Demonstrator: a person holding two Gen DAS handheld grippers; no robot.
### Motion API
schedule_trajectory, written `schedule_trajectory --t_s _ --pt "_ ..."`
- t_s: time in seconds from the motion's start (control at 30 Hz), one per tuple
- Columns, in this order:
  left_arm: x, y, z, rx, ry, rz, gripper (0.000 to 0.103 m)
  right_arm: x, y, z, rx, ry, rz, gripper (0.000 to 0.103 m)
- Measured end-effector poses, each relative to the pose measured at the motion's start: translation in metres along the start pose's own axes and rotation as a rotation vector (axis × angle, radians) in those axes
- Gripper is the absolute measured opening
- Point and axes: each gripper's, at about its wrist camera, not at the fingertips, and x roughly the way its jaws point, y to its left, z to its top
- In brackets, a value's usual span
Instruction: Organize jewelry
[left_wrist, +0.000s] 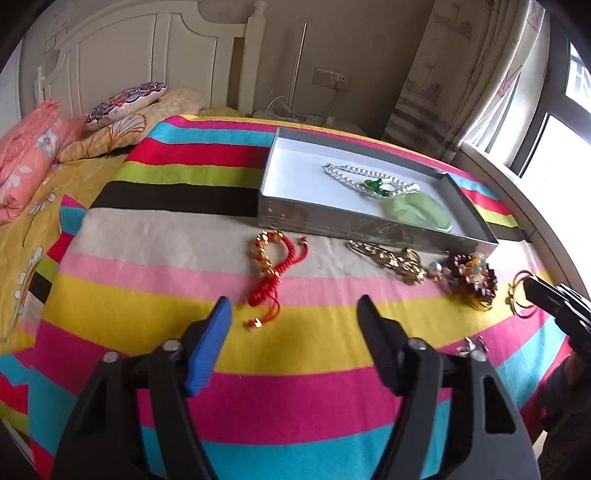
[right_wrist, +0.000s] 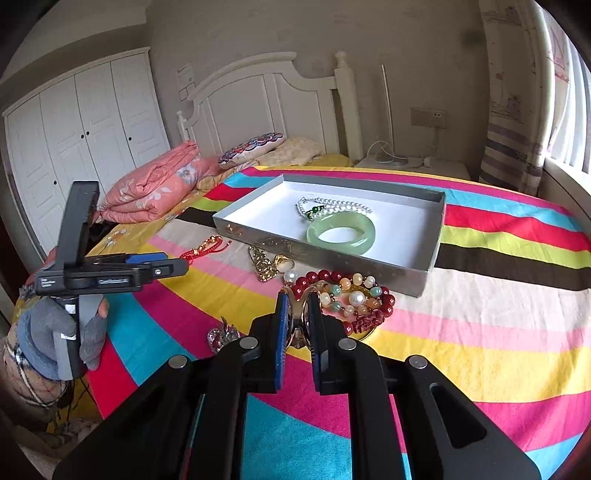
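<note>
Our right gripper (right_wrist: 297, 314) has its fingers clamped on a gold ring (right_wrist: 295, 325) just beside the beaded bracelets (right_wrist: 351, 299) on the striped bed cover (right_wrist: 480, 332); our left gripper (left_wrist: 293, 325) hangs with fingers apart and empty near the red cord bracelet (left_wrist: 273, 269), the grey box (right_wrist: 332, 258) behind

White headboard (right_wrist: 258, 99), white wardrobe (right_wrist: 81, 129), striped curtain (left_wrist: 443, 92), bright window (left_wrist: 554, 147)
</note>
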Motion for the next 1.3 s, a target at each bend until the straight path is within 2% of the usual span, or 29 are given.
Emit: schedule_trajectory --t_s 0.07,0.13,0.17,0.2,0.23,0.3,0.47,0.77,1.3 --pt "0.007 0.004 0.006 0.007 0.013 0.004 0.051 0.000 -0.001 0.001 0.004 -0.001 0.009 0.011" --pt "0.017 0.005 0.010 0.022 0.045 0.025 0.037 0.002 0.002 0.001 -0.001 0.002 0.010 0.011" --pt "0.021 0.005 0.010 0.035 0.048 0.035 0.034 0.002 0.003 0.001 -0.005 0.002 0.010 0.011" --pt "0.022 0.004 0.010 0.041 0.050 0.037 0.026 0.002 0.004 0.001 -0.009 0.001 0.010 0.011" --pt "0.022 0.003 0.009 0.052 0.053 0.037 0.005 0.002 0.004 0.001 -0.010 0.001 0.010 0.011" --pt "0.021 0.002 0.008 0.056 0.044 0.050 0.005 0.002 0.004 0.000 -0.008 -0.001 0.009 0.011" --pt "-0.005 -0.007 0.002 0.104 -0.047 0.085 0.005 0.000 0.006 0.000 -0.006 -0.011 0.005 0.011" --pt "-0.053 -0.031 0.009 0.156 -0.157 0.056 0.005 -0.008 0.013 0.004 -0.016 -0.042 0.008 0.011" --pt "-0.053 -0.066 0.060 0.240 -0.210 0.042 0.005 -0.014 0.000 0.045 -0.046 -0.106 -0.059 0.011"
